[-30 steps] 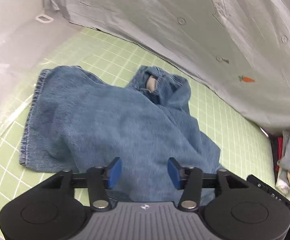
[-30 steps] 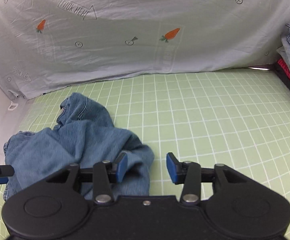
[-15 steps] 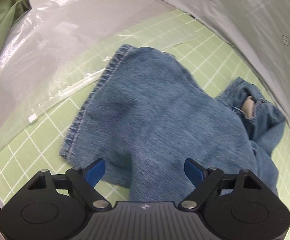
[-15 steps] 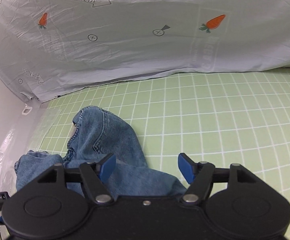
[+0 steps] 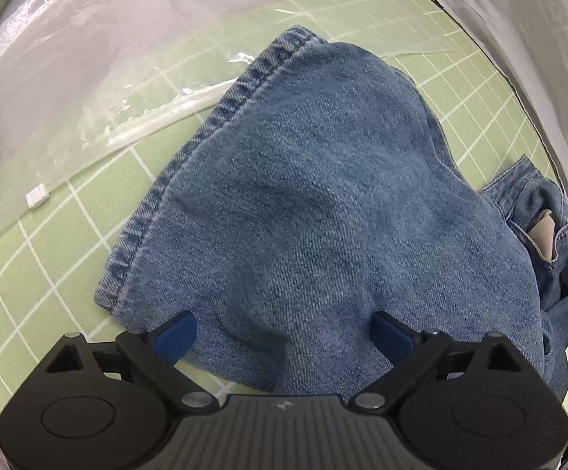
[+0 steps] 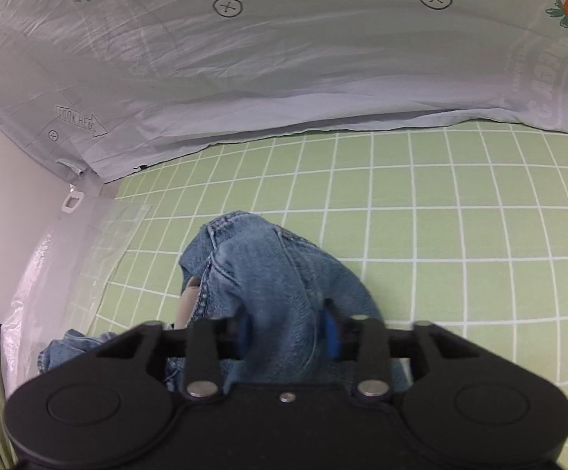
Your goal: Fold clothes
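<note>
Holding both tools low over the green grid mat (image 5: 68, 243), I work on a crumpled pair of blue jeans (image 5: 323, 203) that lies in a heap near the mat's left end. My left gripper (image 5: 284, 333) has its blue pads spread wide apart, one on either side of a raised hump of denim at the near edge of the garment; neither pad presses the cloth in the left wrist view. A stitched hem (image 5: 213, 125) runs diagonally along the left side of the heap, and a pale pocket lining (image 5: 544, 235) shows at an opening on the far right of that view. My right gripper (image 6: 287, 333) has its jaws closed in on a bunched fold of the jeans (image 6: 276, 274), with the blue pads (image 6: 332, 333) pressed against the denim from both sides. From the right wrist view the fold rises between the fingers and drapes forward onto the mat. A clear plastic sheet (image 5: 68, 78) covers the left margin of the mat and touches the hem's far end. A light grey cloth backdrop (image 6: 284, 78), printed with carrots and small arrow marks, hangs behind the mat along its rear edge. A small white clip (image 6: 72, 201) sits at the backdrop's lower left corner.
</note>
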A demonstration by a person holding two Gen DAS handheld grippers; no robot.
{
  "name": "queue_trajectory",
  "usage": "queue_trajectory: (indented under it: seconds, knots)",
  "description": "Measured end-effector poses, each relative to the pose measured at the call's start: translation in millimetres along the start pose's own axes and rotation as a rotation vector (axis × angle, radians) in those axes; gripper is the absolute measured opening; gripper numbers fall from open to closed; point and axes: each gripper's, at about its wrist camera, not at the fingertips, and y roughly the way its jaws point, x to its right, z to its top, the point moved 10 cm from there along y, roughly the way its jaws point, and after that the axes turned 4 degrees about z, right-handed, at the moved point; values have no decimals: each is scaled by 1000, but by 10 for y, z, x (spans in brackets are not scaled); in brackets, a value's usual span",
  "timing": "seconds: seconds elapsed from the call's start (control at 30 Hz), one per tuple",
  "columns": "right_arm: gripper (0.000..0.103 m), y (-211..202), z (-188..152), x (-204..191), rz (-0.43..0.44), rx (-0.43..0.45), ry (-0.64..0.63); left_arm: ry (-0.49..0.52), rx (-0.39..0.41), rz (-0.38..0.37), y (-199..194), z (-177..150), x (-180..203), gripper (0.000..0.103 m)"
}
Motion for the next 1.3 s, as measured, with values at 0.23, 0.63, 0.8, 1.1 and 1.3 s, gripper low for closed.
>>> queue_trajectory:
  seconds: [0.23,0.63,0.8,1.1,1.3]
  knots:
    - [14,-974,-207,1153,-174,157,143,7,0,-18,-54,-86,-30,96]
    - [15,-2774,-1685,2657,-581,259,533,117,-28,-51,-165,-526,274,96]
    - [38,-2830,-1676,2731,-576,306,599,221,-11,-100,-223,-562,735,96]
    - [71,-2644,-1461,2897,-586,290,619,323,81,-102,-65,-147,1524,96]
    - [78,-2523,-1462,3106,-566,273,698,369,95,-97,209,120,1901,94]
